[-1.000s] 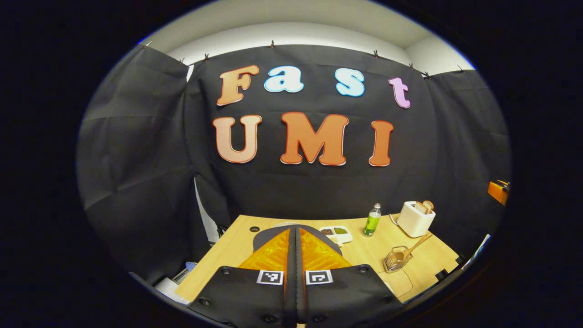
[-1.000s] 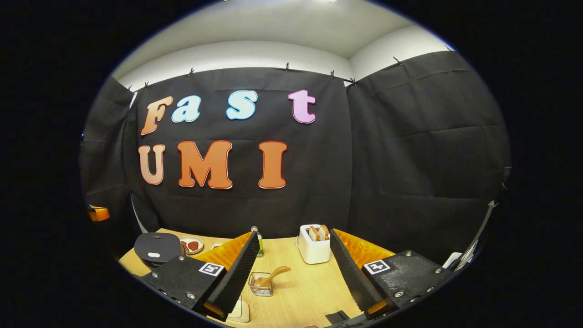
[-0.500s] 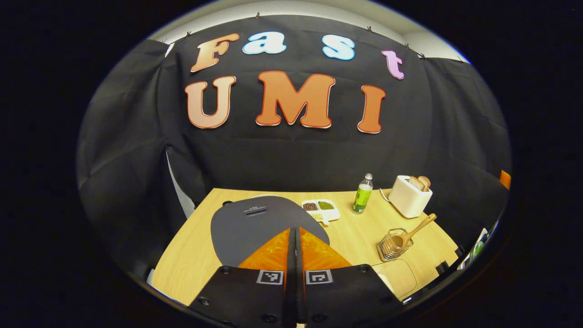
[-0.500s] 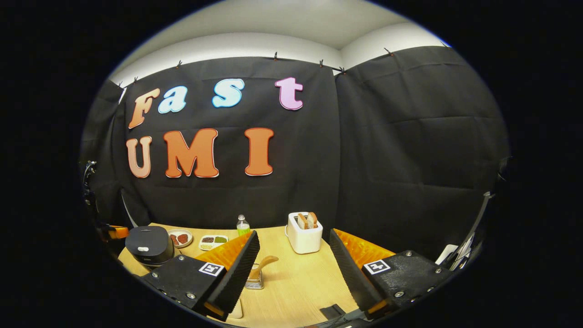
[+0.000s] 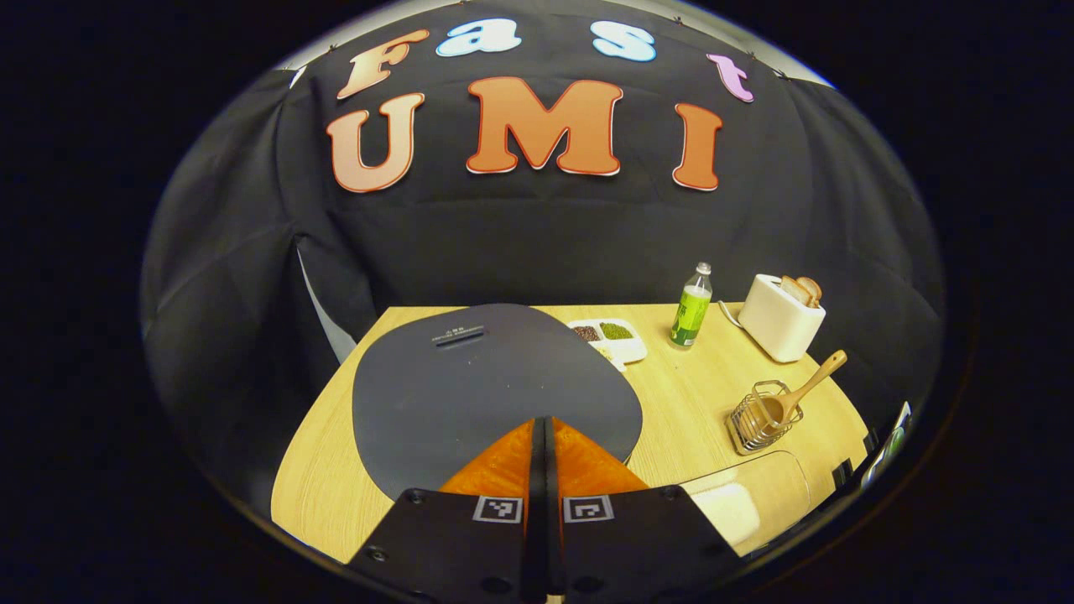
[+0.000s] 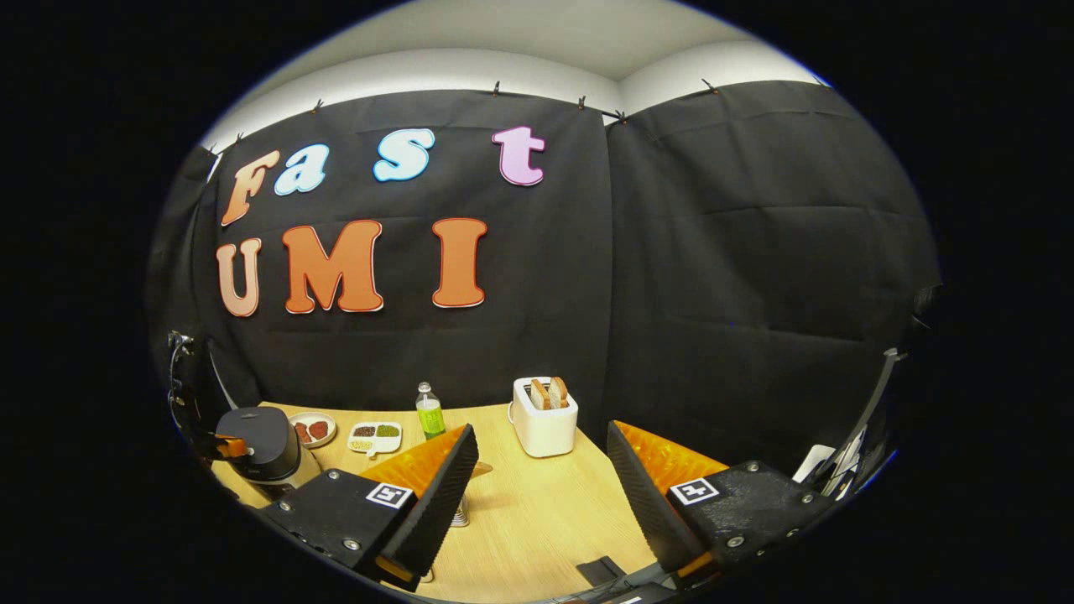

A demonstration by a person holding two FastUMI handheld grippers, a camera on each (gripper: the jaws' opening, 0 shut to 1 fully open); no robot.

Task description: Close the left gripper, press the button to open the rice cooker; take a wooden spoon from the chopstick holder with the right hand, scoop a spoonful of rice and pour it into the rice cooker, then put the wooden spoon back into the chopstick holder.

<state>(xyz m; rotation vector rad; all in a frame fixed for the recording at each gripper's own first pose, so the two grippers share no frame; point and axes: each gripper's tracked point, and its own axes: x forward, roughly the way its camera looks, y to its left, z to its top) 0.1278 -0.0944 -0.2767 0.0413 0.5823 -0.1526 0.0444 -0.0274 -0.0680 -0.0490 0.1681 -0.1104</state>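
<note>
The left gripper (image 5: 541, 436), fingers pressed together and empty, has dropped close over the rice cooker (image 5: 487, 382) lid, ready to press. The right gripper (image 6: 541, 470) waits, spread wide and empty; the wooden spoon (image 5: 801, 394) stands in the chopstick holder (image 5: 759, 419), right of the cooker.

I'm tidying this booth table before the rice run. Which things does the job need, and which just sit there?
Needed: rice cooker, wooden spoon, chopstick holder, left gripper, right gripper.

Idle: toaster, green bottle, divided dish, small plate.
</note>
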